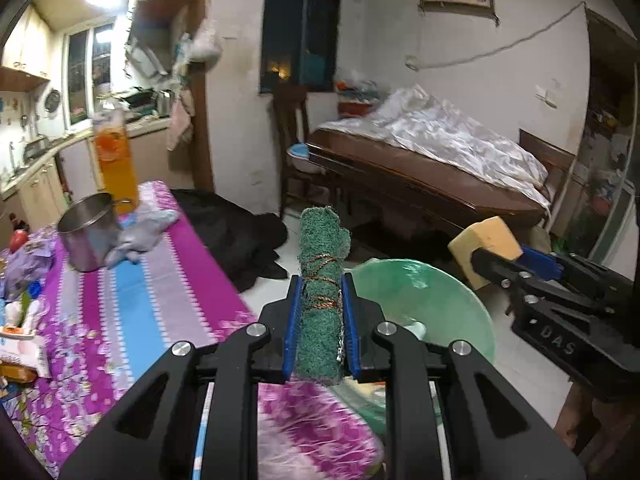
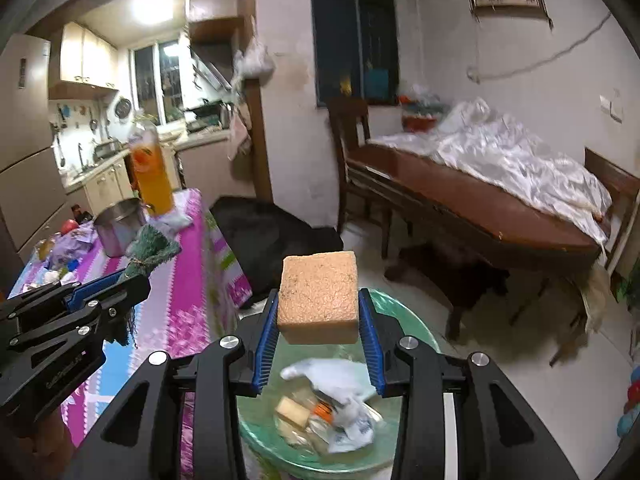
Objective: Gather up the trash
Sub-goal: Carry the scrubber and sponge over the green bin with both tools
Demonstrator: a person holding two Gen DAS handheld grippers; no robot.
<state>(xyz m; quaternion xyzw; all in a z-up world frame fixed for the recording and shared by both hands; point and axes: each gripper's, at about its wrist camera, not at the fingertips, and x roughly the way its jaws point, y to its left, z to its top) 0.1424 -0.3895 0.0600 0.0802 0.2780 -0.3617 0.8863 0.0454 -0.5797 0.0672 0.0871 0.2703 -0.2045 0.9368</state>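
My left gripper (image 1: 321, 286) is shut on a rolled green scouring cloth (image 1: 322, 280) tied with brown string, held upright past the edge of the table. My right gripper (image 2: 319, 308) is shut on a yellow sponge block (image 2: 318, 296), which shows at the right of the left wrist view as the sponge (image 1: 486, 240). Both hang over a green-lined trash bin (image 2: 384, 312), whose rim (image 1: 440, 280) sits just right of the left gripper. Inside the bin lie crumpled white wrappers (image 2: 340, 380) and other scraps. The left gripper (image 2: 104, 284) with the green cloth (image 2: 150, 250) appears at the left of the right wrist view.
A table with a pink, blue and white floral cloth (image 1: 132, 300) holds a steel pot (image 1: 90, 236), a tall orange-drink bottle (image 1: 116, 160) and loose wrappers (image 1: 24, 264). A dark heap (image 1: 240, 236) lies on the floor. A wooden bench with white sheets (image 1: 440, 140) and a chair (image 2: 352, 152) stand behind.
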